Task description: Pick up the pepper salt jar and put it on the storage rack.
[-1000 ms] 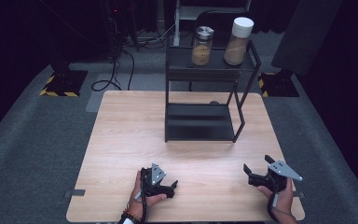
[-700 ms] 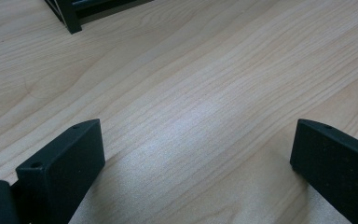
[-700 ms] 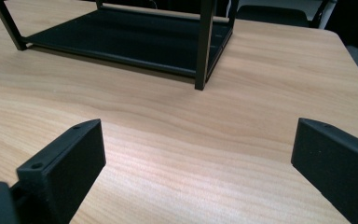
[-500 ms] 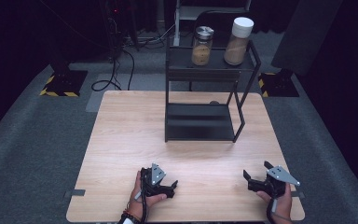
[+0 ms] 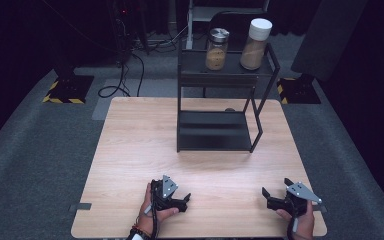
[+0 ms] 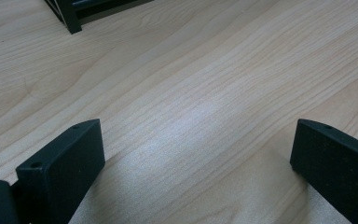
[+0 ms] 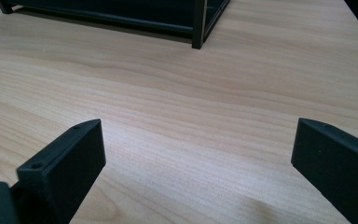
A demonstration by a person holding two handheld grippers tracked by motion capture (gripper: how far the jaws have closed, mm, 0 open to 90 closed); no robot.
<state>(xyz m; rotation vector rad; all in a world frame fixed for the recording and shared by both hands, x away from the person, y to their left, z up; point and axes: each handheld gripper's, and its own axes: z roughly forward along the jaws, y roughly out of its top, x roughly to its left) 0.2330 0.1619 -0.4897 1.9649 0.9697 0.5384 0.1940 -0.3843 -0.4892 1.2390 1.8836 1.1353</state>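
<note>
At the near edge of the wooden table [image 5: 140, 150] in the high view, the left gripper [image 5: 182, 199] and the right gripper [image 5: 275, 192] are being held low over the wood, each with its jaws spread apart and nothing between them. The black metal rack [image 5: 215, 131] is being seen standing well apart from both, beyond them at the far middle of the table, and it is being reached by neither. Two jars are being carried on its top shelf: one glass jar [image 5: 216, 49] with a metal lid and, just beside it, one taller jar [image 5: 256, 44] with a white lid, both holding a brownish filling. The table is being surrounded by grey carpet [image 5: 35, 155] in a dark room, with black cables [image 5: 125, 75] lying on the floor behind. In the left gripper view, the left gripper [image 6: 196, 154] is being shown with its two black jaws wide apart over bare pale wood, and one foot of the rack [image 6: 70, 21] is being seen at the upper left, far ahead. In the right gripper view, the right gripper [image 7: 198, 149] is likewise being shown gaping over bare wood, with the rack's lower frame [image 7: 196, 23] standing ahead along the top edge.
</note>
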